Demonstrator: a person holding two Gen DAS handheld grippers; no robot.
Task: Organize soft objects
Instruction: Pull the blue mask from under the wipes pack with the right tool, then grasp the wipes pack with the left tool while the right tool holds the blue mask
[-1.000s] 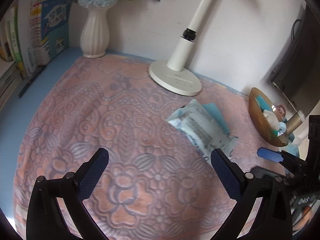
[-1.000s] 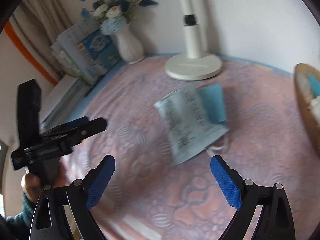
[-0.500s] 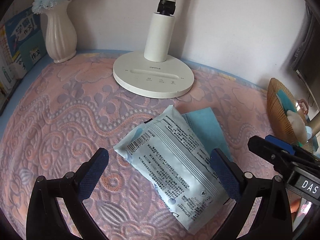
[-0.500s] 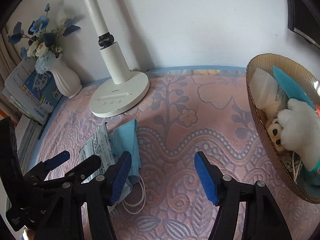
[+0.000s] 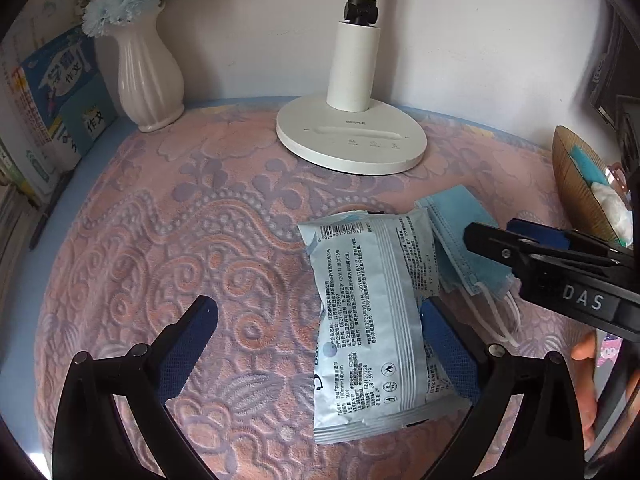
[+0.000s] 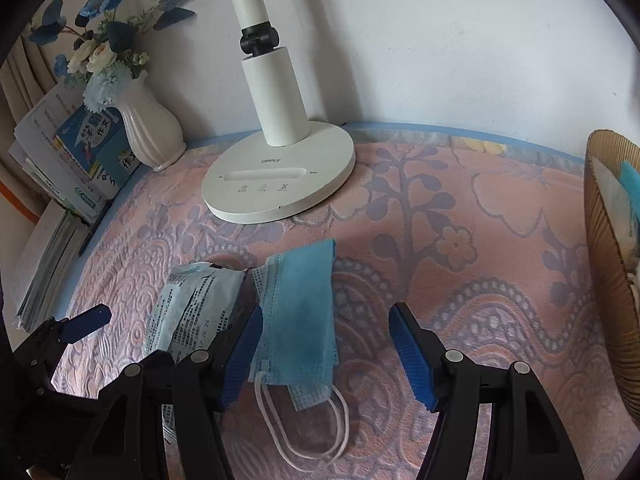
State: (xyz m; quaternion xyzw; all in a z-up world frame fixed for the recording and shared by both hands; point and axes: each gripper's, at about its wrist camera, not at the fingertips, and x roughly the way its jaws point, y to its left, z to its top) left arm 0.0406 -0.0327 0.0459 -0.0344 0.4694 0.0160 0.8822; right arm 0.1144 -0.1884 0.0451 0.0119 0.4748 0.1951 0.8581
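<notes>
Right claw (image 6: pixel 326 354) half open over blue mask (image 6: pixel 298 320), gripping nothing.

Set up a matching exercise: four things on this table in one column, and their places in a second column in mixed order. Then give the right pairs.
Things:
1. white vase
2. lamp base
3. blue face mask
4. wipes packet

Places:
A. lying partly over the mask's edge, on its left
B. by the books, at the far left of the table
C. between the open fingers of the right gripper
D. against the wall, behind the packet and mask

Pairs: 1-B, 2-D, 3-C, 4-A
</notes>
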